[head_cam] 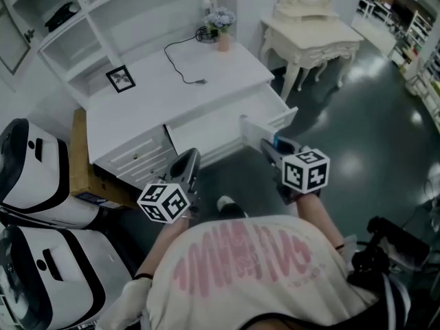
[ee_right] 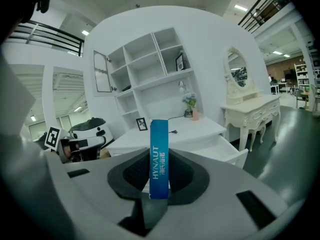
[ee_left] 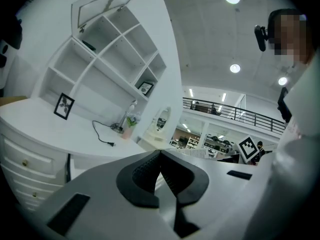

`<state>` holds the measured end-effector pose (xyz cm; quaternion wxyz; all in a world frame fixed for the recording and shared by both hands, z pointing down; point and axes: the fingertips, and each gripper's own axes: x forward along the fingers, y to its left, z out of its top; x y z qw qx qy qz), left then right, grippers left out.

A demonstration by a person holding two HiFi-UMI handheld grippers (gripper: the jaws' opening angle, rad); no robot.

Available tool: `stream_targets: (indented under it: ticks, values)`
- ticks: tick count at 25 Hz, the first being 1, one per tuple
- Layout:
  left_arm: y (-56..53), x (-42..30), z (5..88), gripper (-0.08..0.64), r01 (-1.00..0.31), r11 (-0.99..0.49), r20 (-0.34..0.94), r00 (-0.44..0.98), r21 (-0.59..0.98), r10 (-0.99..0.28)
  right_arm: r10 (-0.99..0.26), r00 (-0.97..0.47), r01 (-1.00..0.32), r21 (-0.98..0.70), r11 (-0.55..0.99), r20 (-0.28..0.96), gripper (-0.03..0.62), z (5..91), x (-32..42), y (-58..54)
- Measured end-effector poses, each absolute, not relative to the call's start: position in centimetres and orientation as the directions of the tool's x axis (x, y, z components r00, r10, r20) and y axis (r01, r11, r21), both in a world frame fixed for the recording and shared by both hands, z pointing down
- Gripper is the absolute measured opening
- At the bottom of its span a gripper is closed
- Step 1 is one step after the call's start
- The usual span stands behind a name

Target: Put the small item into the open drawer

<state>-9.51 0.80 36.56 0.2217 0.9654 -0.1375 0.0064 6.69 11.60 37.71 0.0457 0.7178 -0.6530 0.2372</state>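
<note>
A slim blue box (ee_right: pixel 159 146) printed HYNAUT stands upright between the pads of my right gripper (ee_right: pixel 159 157), which is shut on it. In the head view this gripper (head_cam: pixel 269 148) hovers just in front of the open white drawer (head_cam: pixel 221 124) of the white desk (head_cam: pixel 192 91), near the drawer's right front corner, with a bit of the blue box (head_cam: pixel 283 143) showing. In the right gripper view the drawer (ee_right: pixel 220 146) lies ahead and to the right. My left gripper (head_cam: pixel 187 163) hangs below the drawer's left end. Its jaws (ee_left: pixel 160 156) are shut together with nothing in them.
On the desk are a small picture frame (head_cam: pixel 120 78), a black cable (head_cam: pixel 182 64) and a flower pot (head_cam: pixel 221 29). A cream dressing table (head_cam: pixel 309 36) stands to the right. White-and-black machines (head_cam: pixel 34 177) and a cardboard box (head_cam: pixel 81 163) crowd the left.
</note>
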Motion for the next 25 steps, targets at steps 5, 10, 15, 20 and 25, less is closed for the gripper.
stream_targets:
  ticks: [5, 10, 15, 20, 25]
  values:
    - [-3.2, -5.9, 37.3, 0.029, -0.26, -0.865, 0.078, 0.965, 0.43, -0.251, -0.911, 0.008, -0.958, -0.257, -0.126, 0.413, 0.086, 38.1, 9.7, 7.9]
    - [-7.3, -2.3, 37.9, 0.029, -0.256, -0.861, 0.103, 0.967, 0.44, -0.235, -0.896, -0.075, -0.944, -0.321, -0.078, 0.437, 0.085, 39.3, 12.0, 3.1]
    - [-11.7, -0.9, 39.2, 0.029, -0.304, -0.834, 0.141, 0.953, 0.46, -0.269, -0.861, -0.153, -0.922, -0.384, -0.052, 0.484, 0.086, 41.2, 14.2, -1.2]
    - [-15.5, -0.3, 40.6, 0.029, -0.345, -0.806, 0.166, 0.939, 0.481, -0.303, -0.788, -0.272, -0.902, -0.431, 0.01, 0.553, 0.086, 43.8, 15.0, -4.9]
    - [-18.5, 1.1, 41.2, 0.029, -0.363, -0.791, 0.171, 0.931, 0.493, -0.321, -0.714, -0.358, -0.886, -0.46, 0.056, 0.602, 0.086, 46.2, 15.4, -8.0]
